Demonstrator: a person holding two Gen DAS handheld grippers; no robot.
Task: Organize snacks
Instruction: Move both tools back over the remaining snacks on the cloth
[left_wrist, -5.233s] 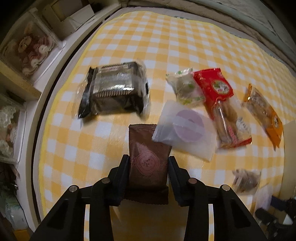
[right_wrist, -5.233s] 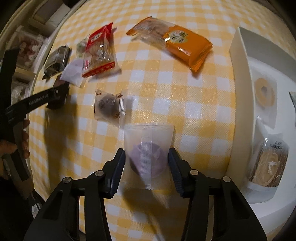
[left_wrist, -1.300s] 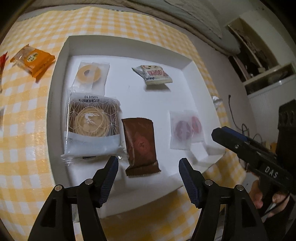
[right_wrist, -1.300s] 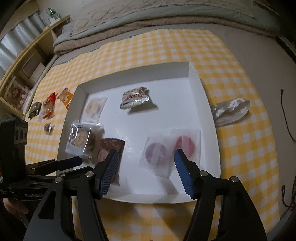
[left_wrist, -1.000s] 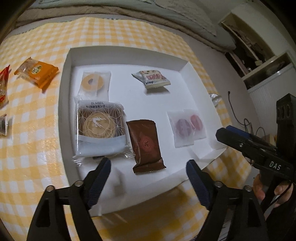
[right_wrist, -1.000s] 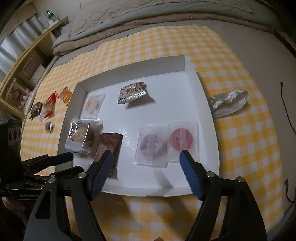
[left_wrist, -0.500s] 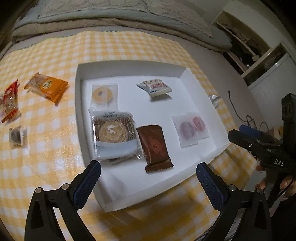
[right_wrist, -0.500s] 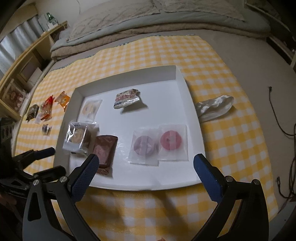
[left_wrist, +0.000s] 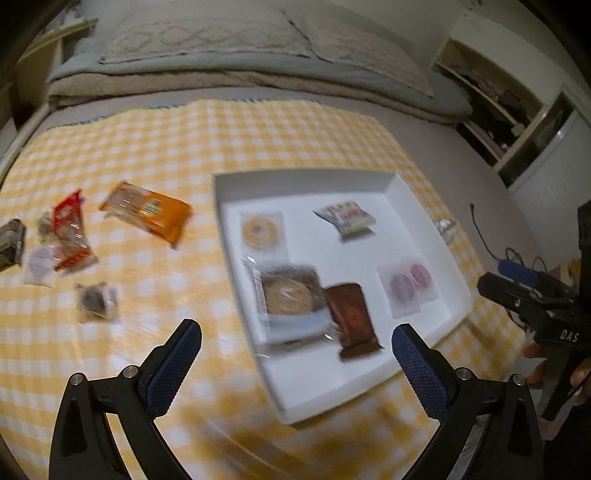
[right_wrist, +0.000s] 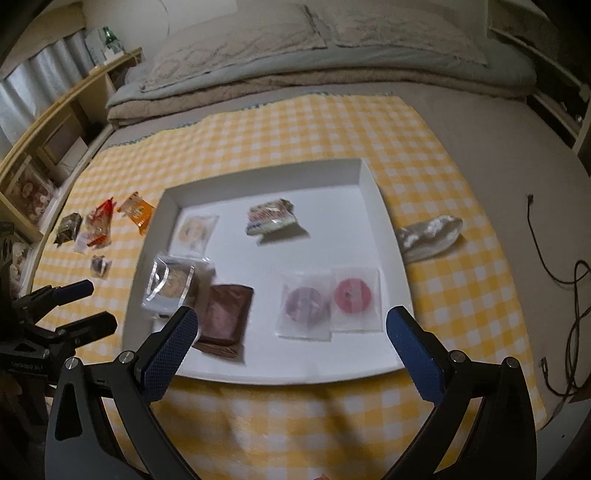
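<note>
Tools wide open, both empty.

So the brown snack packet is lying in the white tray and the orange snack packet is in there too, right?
Not quite. The brown snack packet does lie in the white tray, but the orange snack packet is outside it on the yellow checked cloth, as the left wrist view shows.

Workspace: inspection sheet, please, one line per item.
Surface: yellow checked cloth on the floor.
Job's things: white tray holds six packets, including a brown packet; orange packet, red packet and others lie loose on the cloth.
Clutter: crumpled wrapper beside the tray.
Grippers: left gripper and right gripper open, holding nothing.
Cables: black cable on the floor.
Surroundings: bedding, shelves.
</note>
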